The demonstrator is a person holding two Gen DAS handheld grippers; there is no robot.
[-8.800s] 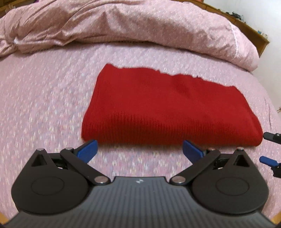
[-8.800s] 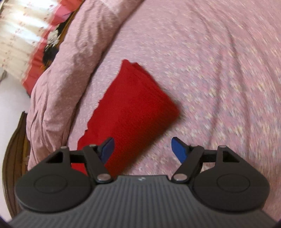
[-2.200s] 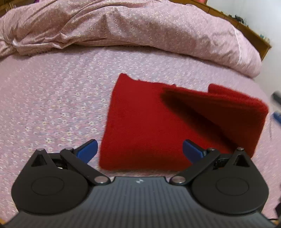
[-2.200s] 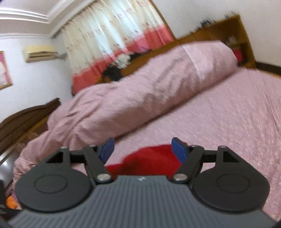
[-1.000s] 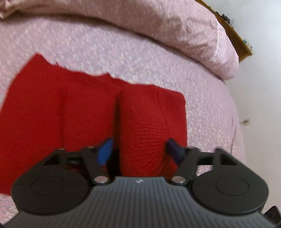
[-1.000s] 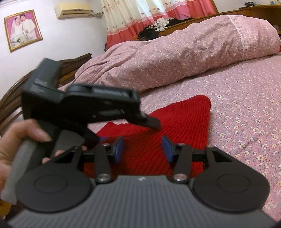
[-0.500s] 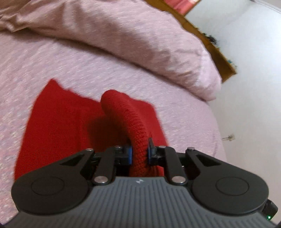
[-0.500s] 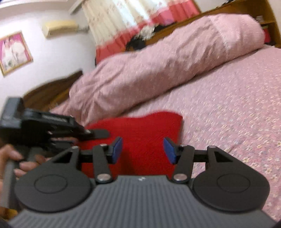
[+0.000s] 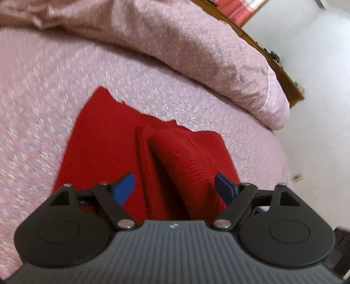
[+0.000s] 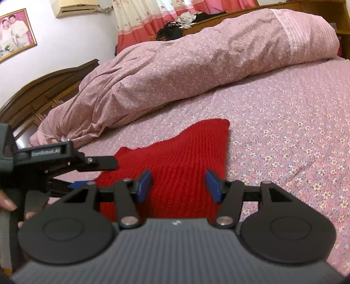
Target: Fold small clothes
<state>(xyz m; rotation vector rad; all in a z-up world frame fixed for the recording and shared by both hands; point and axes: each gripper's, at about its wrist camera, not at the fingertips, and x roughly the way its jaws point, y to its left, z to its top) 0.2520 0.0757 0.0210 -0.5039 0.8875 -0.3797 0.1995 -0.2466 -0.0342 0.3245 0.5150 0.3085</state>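
A red knit (image 9: 105,153) lies on the bed (image 9: 43,87), folded over on itself. The bed has a pink sheet with tiny flowers. In the left view, a thick fold of the knit bulges up in the middle, with a deep crease beside it.

The left tongs (image 9: 175,187) stand wide apart. They have just been opening. The bulging fold sits between the blue pads (image 9: 122,187), but the pads do not press on it. There is a gap on both sides.

The right tongs (image 10: 178,185) are also apart, a bit less wide. They have been opening too, slowly. They hang just over the near edge of the red knit (image 10: 181,157), and I see knit between the blue pads (image 10: 144,185), but the pads do not squeeze it.

In the right view, the left tongs (image 10: 87,168) come in from the left side, close to the edge of the knit. A hand (image 10: 8,205) holds the grip, and only the fingertips show.

Behind the knit a big pink quilt (image 10: 196,65) is bunched up along the far side of the bed. Past it is a dark wood headboard (image 10: 43,91). A curtain (image 10: 153,15) hangs at the back, and a framed photo (image 10: 15,32) is on the wall.
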